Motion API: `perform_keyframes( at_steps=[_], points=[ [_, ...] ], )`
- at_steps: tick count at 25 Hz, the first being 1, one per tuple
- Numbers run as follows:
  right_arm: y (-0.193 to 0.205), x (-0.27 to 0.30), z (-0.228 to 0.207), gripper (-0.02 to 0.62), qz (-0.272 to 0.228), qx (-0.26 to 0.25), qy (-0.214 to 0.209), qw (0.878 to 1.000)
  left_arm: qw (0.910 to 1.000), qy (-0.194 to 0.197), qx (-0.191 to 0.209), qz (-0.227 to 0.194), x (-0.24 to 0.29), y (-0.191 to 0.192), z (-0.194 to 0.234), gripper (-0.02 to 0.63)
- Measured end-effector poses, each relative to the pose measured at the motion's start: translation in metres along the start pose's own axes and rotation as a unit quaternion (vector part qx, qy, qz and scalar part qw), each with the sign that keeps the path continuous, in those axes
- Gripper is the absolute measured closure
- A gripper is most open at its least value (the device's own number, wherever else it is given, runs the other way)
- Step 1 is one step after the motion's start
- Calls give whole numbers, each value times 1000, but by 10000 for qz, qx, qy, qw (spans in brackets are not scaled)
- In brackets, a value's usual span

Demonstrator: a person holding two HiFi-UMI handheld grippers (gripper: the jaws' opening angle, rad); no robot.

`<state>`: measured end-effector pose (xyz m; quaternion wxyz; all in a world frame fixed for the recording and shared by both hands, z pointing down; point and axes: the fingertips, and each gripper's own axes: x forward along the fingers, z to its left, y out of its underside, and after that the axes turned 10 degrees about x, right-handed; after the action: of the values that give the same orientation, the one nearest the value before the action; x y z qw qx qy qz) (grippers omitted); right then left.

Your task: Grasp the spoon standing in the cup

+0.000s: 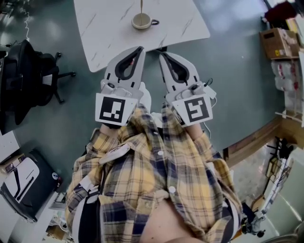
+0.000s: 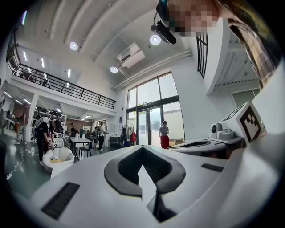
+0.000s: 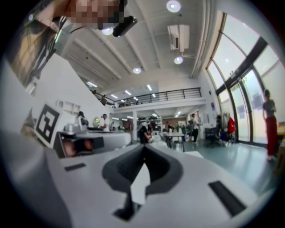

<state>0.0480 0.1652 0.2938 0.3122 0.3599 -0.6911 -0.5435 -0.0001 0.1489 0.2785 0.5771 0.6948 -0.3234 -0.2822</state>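
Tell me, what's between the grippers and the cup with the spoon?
Only bare marble table lies between the cup and the left gripper and right gripper, in the head view.

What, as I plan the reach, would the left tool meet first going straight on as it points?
Probably the cup holding the spoon on the table; the left tool aims roughly there, but its height is unclear, so it might pass over.

At twelve o'clock the marble counter [image 1: 109, 28] lies bare from its near edge to the cup [image 1: 141, 21], the one obstacle on it, with the spoon [image 1: 141, 7] upright inside. Open floor [image 1: 237, 71] flanks the counter. An office chair [image 1: 28, 71] stands at ten o'clock and a cardboard box [image 1: 278, 42] at two, both well apart from the counter.
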Motion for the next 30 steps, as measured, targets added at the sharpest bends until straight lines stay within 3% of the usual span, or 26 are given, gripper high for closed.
perform_keyframes(
  at_steps=[11,23,30],
  points=[
    [-10,91,-20,565,3,-61,43,10000,10000,-42,38,-35,40,14,84,592],
    [-4,117,-48,565,134,107,302,9994,9997,5,-156,177,45,41,106,592],
    [-11,151,-80,565,208,23,-38,9998,9991,-353,-155,168,78,45,125,592]
  ],
)
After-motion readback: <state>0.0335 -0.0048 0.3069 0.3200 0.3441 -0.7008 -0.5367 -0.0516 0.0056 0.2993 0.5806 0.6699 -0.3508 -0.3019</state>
